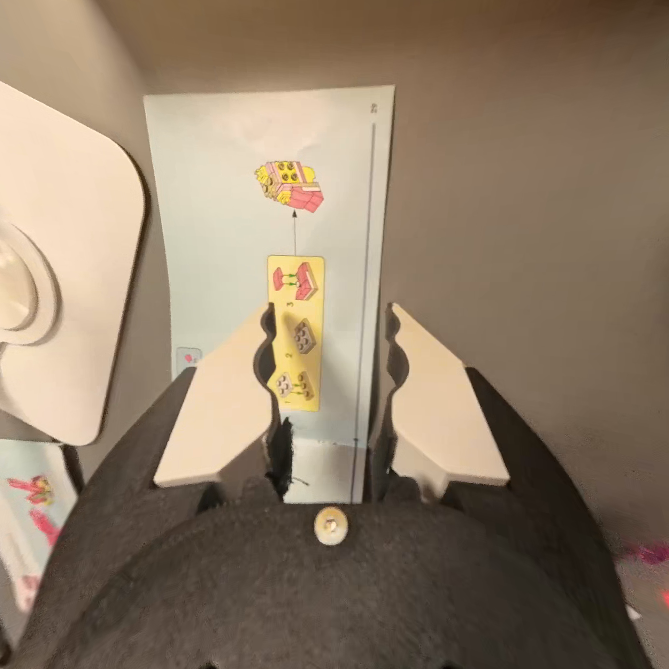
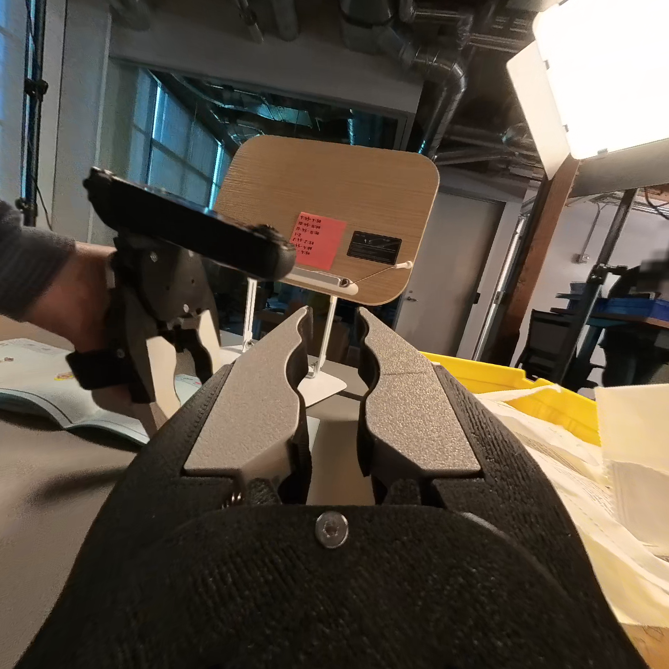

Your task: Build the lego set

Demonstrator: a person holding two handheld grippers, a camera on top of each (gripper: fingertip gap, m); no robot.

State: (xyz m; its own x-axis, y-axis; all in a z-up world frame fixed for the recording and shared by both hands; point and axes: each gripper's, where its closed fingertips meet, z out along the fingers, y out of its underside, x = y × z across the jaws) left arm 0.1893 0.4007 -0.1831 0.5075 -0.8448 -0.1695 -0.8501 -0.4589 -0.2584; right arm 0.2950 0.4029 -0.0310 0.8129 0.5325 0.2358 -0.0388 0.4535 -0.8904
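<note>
In the left wrist view my left gripper (image 1: 330, 307) is open and holds nothing. It points down at a pale blue instruction page (image 1: 224, 181) with brick drawings, which lies flat on the grey-brown table (image 1: 525, 253). The right wrist view shows this gripper (image 2: 188, 365) held by a hand (image 2: 72, 289), its white fingers apart above an open booklet (image 2: 36, 380). My right gripper (image 2: 333, 309) has its grey fingers a little apart with nothing between them. It is raised and points at a wooden book stand (image 2: 325, 188).
The stand's white base (image 1: 72, 253) is just left of the page. The stand bears a pink note (image 2: 318, 239) and a black label. A yellow bin (image 2: 506, 380) with pale bags and papers (image 2: 579, 488) is at the right. Pink bits (image 1: 651, 554) lie at the right edge of the left wrist view. Across from one pair of fingers to the other is roughly 20 cm.
</note>
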